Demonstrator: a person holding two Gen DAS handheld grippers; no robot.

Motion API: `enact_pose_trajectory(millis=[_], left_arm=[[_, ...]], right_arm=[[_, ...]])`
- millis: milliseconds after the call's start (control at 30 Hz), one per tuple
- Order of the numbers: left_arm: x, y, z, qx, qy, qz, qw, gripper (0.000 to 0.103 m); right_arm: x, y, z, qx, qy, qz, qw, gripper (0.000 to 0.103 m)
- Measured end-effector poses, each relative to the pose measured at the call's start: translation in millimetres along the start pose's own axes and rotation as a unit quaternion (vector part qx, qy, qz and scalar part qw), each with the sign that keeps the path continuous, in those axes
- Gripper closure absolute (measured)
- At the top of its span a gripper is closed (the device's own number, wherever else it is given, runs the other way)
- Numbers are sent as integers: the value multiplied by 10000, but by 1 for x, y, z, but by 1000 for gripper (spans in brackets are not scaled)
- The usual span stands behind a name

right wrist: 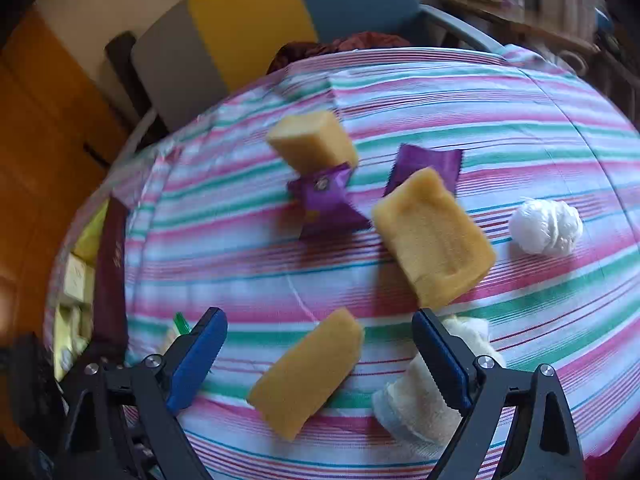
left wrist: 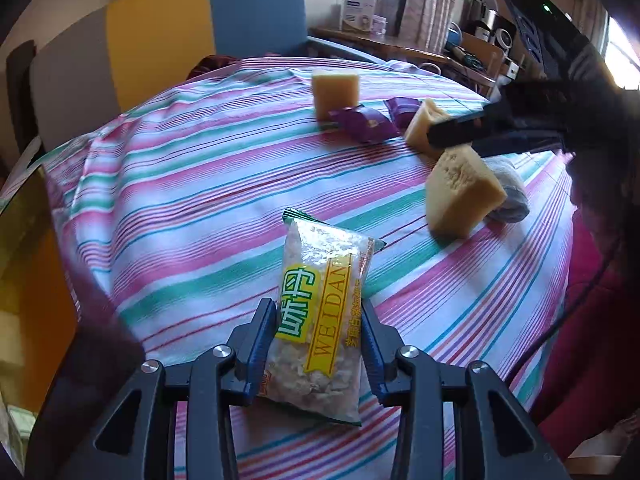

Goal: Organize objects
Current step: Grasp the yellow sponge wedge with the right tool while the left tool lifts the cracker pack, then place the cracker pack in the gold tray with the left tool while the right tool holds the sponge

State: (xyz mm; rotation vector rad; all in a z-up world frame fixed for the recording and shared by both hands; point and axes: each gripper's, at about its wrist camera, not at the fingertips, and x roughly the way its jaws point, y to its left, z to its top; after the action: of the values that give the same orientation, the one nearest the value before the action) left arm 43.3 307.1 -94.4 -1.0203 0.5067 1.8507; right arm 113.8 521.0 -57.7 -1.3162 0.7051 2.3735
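Note:
My left gripper [left wrist: 320,320] is shut on a clear snack packet [left wrist: 320,280] with a yellow and green label, its blue pads pressing both long sides. The packet stands up over the striped cloth [left wrist: 180,208]. My right gripper [right wrist: 318,314] is open above a yellow sponge [right wrist: 308,376], which lies between the pads without touching them. Its fingers [left wrist: 460,128] show at the right of the left wrist view. Two more yellow sponges [right wrist: 432,236] [right wrist: 312,144] and two purple packets [right wrist: 328,200] [right wrist: 436,160] lie beyond. A rolled white cloth [right wrist: 424,404] sits under the right finger.
A white crumpled bag ball [right wrist: 546,228] lies at the right. A dark red book [right wrist: 110,272] and a box of yellow items [right wrist: 76,280] are off the cloth's left edge. A blue chair [left wrist: 256,8] and a cluttered desk [left wrist: 400,44] stand behind. A red sleeve [left wrist: 592,340] is at the right.

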Motion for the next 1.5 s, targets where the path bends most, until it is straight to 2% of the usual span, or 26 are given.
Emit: enact_pose_trajectory(millis=[67,233,267,300,333,600,700,833,1000,1167,1333,1500], left_arm=[[2,2,1,-80,11,4,10000,62],[2,2,0,-126,-25,32,9999,62],[2,2,0,-117,-38,46,9999,62],[3,2,0,-94,-59,66,9999,62],[3,2,-1,-81,-90,89,9999,62],[-10,7,2,-361,-291,64,9989,63],[-31,12,7,-472,-531,26,9975,63],[-64,43,9,-990,-780,52,9920,63],[-101,109,6,-1794,-945,422,9783,63],[-122,194,-3,-2505,-936,1164,9565,63],[-112,256,-11,-3167,-772,1490,9336,63],[-88,295,-21,-3683,-566,1688,9125,63]], right_arm=[[4,5,-5,-187,195,57,9996,6],[12,15,-10,-521,345,-102,9980,6],[14,15,-11,-567,405,-147,9975,12],[18,17,-13,-692,512,-236,9960,24],[23,19,-15,-839,592,-413,9939,55],[21,20,-11,-928,365,-471,9939,58],[19,22,-9,-971,233,-589,9933,58],[14,24,-8,-992,48,-525,9937,58],[9,33,-9,-1143,-124,-437,9924,58],[9,34,-9,-1143,-144,-450,9923,58],[9,35,-10,-1176,-131,-463,9919,58],[12,34,-10,-1174,-101,-504,9917,58]])
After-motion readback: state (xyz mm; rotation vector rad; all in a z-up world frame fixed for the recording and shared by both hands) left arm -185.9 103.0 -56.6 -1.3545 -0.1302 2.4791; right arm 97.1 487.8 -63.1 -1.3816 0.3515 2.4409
